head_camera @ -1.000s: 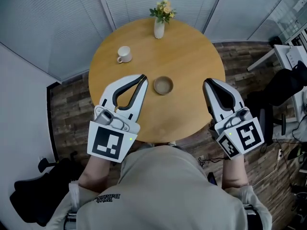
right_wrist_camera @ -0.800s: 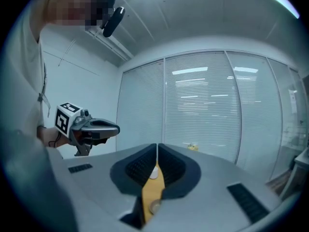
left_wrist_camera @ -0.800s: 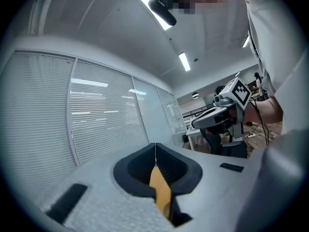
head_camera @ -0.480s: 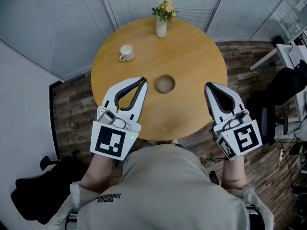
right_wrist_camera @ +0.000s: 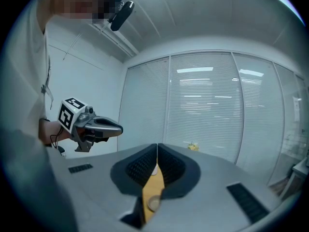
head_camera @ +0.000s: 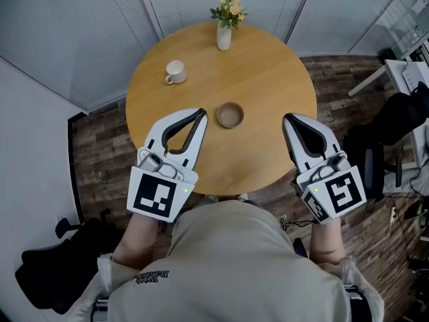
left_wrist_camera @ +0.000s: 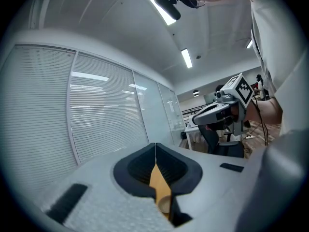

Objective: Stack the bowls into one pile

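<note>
Round wooden table [head_camera: 268, 79] in front of you. Your left gripper [head_camera: 200, 115] and right gripper [head_camera: 289, 119] hang over its near edge, both clenched tip to tip, nothing in them. Flower vase [head_camera: 224, 37] at far edge. Bowl [head_camera: 229, 115] mid-table between the grippers, nearer the left. Mug [head_camera: 175, 72] far left.

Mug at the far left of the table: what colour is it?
The mug is white; the head view shows it best.

Left gripper [head_camera: 200, 113], right gripper [head_camera: 287, 119]: fingers [head_camera: 193, 134] closed, empty, held apart, pointing forward.
</note>
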The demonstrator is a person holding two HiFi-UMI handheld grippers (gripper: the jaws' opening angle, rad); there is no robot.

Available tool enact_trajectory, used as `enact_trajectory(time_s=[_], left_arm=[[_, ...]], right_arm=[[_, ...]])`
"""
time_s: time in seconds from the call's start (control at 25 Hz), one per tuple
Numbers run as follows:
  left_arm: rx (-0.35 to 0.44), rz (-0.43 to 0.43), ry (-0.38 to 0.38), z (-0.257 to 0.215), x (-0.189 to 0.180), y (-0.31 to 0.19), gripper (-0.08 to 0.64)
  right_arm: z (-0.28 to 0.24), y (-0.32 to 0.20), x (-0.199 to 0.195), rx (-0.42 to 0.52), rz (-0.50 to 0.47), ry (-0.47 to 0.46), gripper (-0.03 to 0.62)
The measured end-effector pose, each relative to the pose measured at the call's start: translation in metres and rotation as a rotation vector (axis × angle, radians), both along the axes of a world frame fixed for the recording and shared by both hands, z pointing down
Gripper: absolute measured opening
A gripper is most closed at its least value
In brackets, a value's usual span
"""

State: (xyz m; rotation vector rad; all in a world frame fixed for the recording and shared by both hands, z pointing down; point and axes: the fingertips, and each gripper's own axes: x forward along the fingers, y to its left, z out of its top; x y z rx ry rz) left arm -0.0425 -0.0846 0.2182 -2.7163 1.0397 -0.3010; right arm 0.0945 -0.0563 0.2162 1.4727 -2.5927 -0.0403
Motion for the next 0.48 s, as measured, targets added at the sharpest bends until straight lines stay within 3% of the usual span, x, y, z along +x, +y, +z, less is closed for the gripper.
enact_trajectory(time_s=[0.48], left_arm=[[-0.016, -0.001, -0.009, 0.0031, -0.0024, -0.0030, 0.023]], right_arm=[[-0.0006, -0.0052, -0.0023, -0.016, -0.013, -0.015, 0.031]])
